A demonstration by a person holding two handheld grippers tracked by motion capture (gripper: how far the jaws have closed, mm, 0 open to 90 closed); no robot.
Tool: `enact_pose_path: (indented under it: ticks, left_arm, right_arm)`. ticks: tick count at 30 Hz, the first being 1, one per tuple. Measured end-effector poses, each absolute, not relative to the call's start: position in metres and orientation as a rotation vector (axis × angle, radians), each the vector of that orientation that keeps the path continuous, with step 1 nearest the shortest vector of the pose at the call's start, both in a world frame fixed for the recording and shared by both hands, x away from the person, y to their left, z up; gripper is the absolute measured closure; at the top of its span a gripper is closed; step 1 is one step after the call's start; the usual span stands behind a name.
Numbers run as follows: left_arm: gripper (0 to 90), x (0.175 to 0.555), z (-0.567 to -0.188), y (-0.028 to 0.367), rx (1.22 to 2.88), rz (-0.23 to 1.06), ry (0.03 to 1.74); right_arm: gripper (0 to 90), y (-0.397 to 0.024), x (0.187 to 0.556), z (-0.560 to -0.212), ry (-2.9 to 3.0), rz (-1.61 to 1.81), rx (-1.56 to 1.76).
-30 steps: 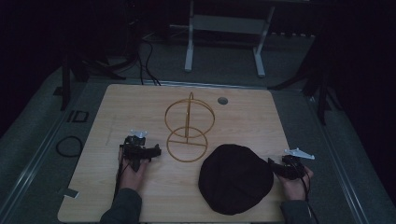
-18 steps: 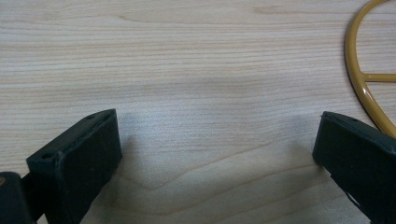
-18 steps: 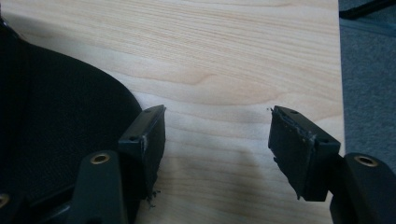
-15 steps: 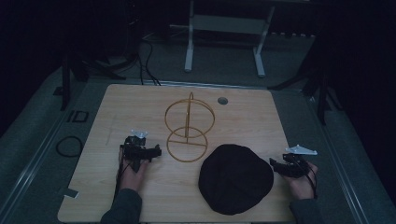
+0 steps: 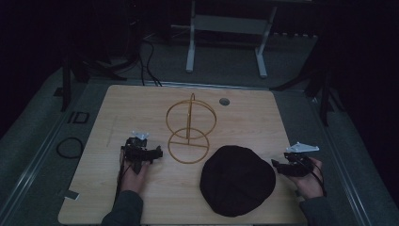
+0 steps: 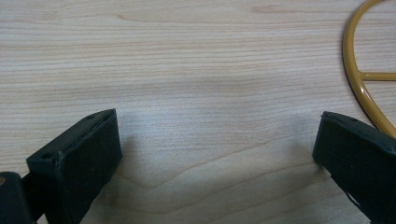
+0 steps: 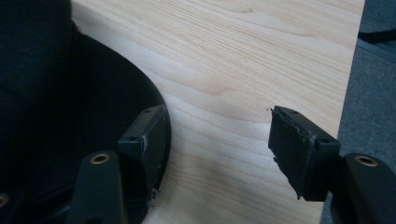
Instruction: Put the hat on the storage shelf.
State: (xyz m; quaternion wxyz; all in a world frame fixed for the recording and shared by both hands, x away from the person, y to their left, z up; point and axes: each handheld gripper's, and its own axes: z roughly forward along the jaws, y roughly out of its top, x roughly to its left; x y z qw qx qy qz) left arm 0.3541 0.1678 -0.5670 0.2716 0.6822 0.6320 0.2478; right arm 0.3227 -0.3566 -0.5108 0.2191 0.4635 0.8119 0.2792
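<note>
In the high view, the round black cloth hat is seen lying flat on the pale wooden worktop, near its front edge. The right claw is found just beside the hat's right rim, a little farther from it than a second ago. The left claw is kept where it was, beside the yellow wire stand made of two rings.

In the left gripper view, the left claw is seen wide open over bare wood, and nothing is held. A bit of the yellow ring is seen by one jaw.

In the right gripper view, the right claw is seen open too. Only wood is seen between the jaws, and one jaw is set over the hat's edge. So the hat is not grabbed yet, and it is judged that a new try is needed.
</note>
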Motion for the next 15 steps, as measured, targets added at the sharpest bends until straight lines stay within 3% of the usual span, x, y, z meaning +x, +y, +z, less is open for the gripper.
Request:
enact_pose_path:
  ticks: [15]
  left_arm:
    - [0.7,0.354,-0.567,0.168,1.836,0.667,1.701]
  right_arm:
    - [36.1,-0.357,0.314,-0.482,2.347,0.845,1.17]
